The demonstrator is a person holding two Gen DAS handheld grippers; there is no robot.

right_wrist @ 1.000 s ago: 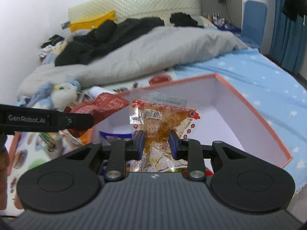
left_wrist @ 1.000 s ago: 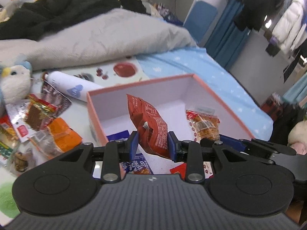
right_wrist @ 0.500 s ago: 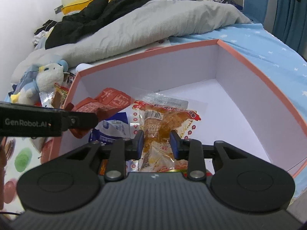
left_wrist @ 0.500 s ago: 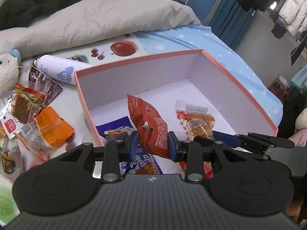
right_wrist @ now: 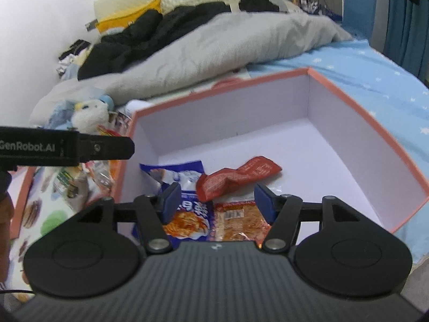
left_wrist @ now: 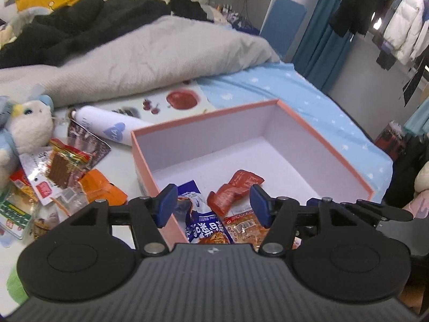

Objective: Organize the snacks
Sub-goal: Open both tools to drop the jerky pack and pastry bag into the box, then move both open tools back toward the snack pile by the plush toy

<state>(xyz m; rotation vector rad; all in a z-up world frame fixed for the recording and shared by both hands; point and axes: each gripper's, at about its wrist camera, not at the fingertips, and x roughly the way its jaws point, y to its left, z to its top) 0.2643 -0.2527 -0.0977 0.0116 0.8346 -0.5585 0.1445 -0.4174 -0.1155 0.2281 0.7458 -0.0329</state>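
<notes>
A pink-rimmed box [left_wrist: 324, 139] [right_wrist: 356, 112] with a white inside sits on the bed. In it lie a red snack packet [left_wrist: 236, 187] [right_wrist: 236, 177], a blue-and-white packet [left_wrist: 203, 225] [right_wrist: 182, 177] and a clear orange-red packet [left_wrist: 246, 228] [right_wrist: 238, 222]. My left gripper [left_wrist: 213, 204] is open and empty above the box's near left corner. My right gripper [right_wrist: 215, 201] is open and empty above the packets. Several loose snack packets [left_wrist: 64, 166] lie left of the box.
A white bottle [left_wrist: 104, 126] and a plush bird [left_wrist: 26, 126] lie left of the box. A grey blanket [left_wrist: 150, 53] and black clothes cover the bed behind. The left gripper's side [right_wrist: 67, 147] reaches in at the left of the right wrist view. The bed edge drops off at the right.
Both grippers have opened. The red packet and the clear orange-red packet have dropped into the box. Both grippers have pulled back and up a little.
</notes>
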